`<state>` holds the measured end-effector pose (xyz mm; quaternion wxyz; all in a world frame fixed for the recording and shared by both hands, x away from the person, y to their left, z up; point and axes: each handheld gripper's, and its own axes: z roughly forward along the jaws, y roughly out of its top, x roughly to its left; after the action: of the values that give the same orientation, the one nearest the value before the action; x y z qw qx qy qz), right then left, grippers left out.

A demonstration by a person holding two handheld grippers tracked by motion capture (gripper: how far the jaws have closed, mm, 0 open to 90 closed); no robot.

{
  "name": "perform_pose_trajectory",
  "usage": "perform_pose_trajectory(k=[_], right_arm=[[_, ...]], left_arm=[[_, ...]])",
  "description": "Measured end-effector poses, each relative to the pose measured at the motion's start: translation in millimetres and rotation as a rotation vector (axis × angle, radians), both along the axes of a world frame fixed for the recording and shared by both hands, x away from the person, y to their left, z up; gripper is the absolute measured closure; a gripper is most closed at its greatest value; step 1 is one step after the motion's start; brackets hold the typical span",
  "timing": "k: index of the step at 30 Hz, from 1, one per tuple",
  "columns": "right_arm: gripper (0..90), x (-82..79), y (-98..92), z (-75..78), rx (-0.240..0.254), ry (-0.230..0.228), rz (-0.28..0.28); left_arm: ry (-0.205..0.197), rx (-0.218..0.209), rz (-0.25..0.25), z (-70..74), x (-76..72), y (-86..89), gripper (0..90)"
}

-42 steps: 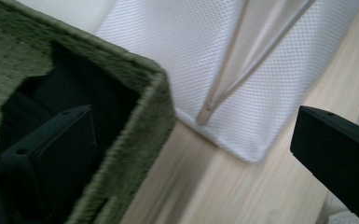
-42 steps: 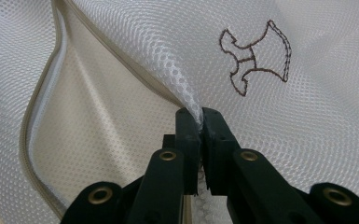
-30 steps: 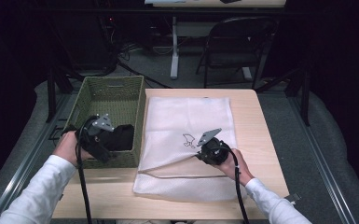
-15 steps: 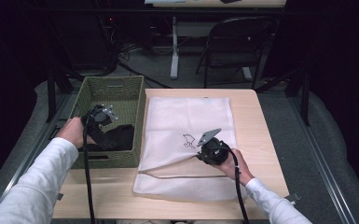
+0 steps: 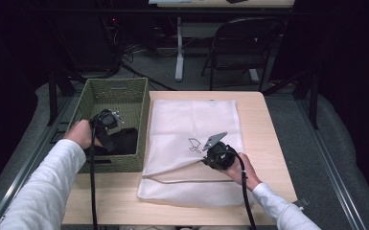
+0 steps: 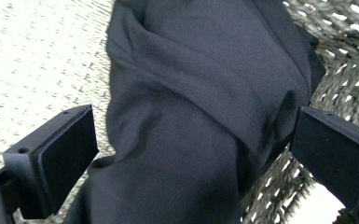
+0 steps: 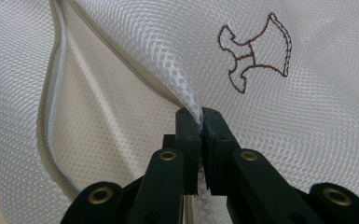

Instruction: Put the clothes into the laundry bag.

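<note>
Two jobs are running at once, and you are at the pick-up step: your right gripper [image 5: 210, 154] is clamped on the upper layer of the white mesh laundry bag [image 5: 196, 124], pinching it just beside the zipper [image 7: 51, 93] and lifting that lip so the mouth gapes toward the table's left front; your left gripper [image 5: 109, 125] hangs inside the green woven basket [image 5: 117, 85] at the table's left edge, jaws apart and straddling the dark garment [image 6: 200, 107] without pressing on it; the cloth lies bunched in the basket's near half, against its right wall. Next, I judge, you need to sink a little, close on a thick fold rather than a loose edge, lift clear of the basket rim, and carry the garment across to the held-open mouth; keep the right hand steady so the opening does not sag. What stands in the way: the basket's right wall between garment and bag, and the woven floor, where a pad could snag; the bag's embroidered mark [image 7: 254, 51] sits just beyond your grip. Farther off, a folding chair [image 5: 242, 48] stands beyond the table's far edge, well apart.
</note>
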<state>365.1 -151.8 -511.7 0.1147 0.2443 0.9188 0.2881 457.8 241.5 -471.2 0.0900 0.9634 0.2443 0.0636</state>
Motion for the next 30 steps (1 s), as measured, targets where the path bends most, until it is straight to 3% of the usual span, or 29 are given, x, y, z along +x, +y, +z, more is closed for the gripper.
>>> perform_pose_trajectory(k=[4,12,19,26,30], right_arm=[[86.6,-0.4,0.7,-1.0,-0.009,0.0,0.003],[86.5,-1.1,1.7,-1.3,-0.011,0.003,0.003],[86.4,-1.4,2.1,-1.4,-0.014,0.003,0.004],[86.5,-1.6,1.7,-1.5,-0.016,0.005,0.003],[86.5,-2.0,1.8,-0.9,-0.016,0.002,0.004]], left_arm=[[0.027,0.035,-0.011,-10.2,3.8,-3.8,4.7],[0.08,0.048,-0.009,-25.0,10.6,-3.2,12.5],[0.099,0.079,0.004,-36.3,12.3,1.0,21.6],[0.103,0.053,0.009,-38.9,11.3,4.8,49.3],[0.107,0.054,-0.013,-36.9,10.7,6.2,57.2]])
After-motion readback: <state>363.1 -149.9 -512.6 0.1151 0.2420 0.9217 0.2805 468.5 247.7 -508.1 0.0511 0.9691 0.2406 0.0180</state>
